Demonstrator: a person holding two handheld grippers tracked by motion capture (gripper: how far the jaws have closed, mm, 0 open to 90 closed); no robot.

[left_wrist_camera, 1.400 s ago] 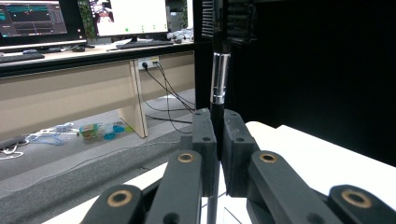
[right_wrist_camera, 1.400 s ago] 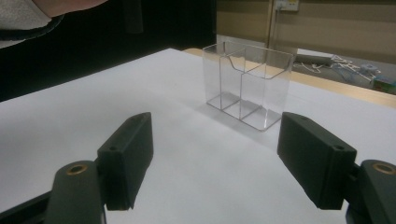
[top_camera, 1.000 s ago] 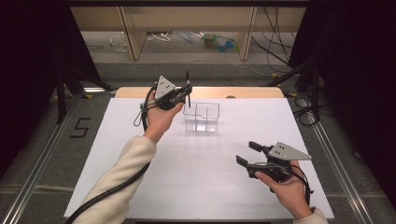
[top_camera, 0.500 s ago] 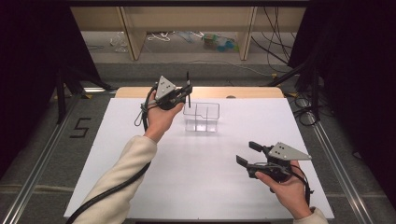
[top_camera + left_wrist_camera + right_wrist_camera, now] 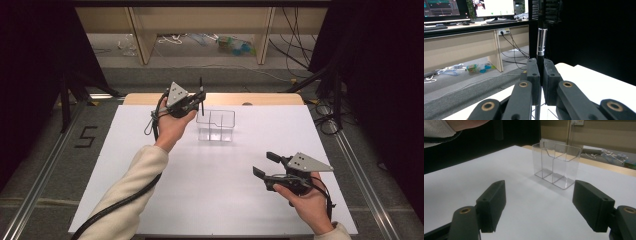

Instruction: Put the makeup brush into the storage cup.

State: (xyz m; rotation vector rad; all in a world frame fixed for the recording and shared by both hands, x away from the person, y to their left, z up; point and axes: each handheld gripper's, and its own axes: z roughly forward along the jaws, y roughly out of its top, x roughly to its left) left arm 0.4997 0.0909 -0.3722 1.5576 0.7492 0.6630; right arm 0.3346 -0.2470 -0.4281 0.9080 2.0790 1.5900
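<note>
Two grippers are sharing this white table (image 5: 150,200), and each is doing something different. The left gripper (image 5: 199,97) is hovering at the far side, just beside the left end of a clear plastic organizer (image 5: 216,125), and its jaws are clamping tight on a thin black brush (image 5: 201,92) with a silver ferrule. In the left gripper view the brush (image 5: 541,42) is standing upright between the pressed-together pads (image 5: 533,75), its bristled head rising above them and its handle running down below them. The left hand (image 5: 172,125) is wrapping the gripper body from beneath, a cream sleeve (image 5: 125,200) trailing back toward the near edge.

The right gripper (image 5: 265,164) is sitting low at the near right, well apart from the organizer, jaws spread wide with nothing between them. Its own view is looking across the bare table (image 5: 461,180) straight at the organizer (image 5: 556,165), which is standing upright, divided into compartments, with nothing visible inside. The right hand (image 5: 305,205) is gripping from below.
</note>
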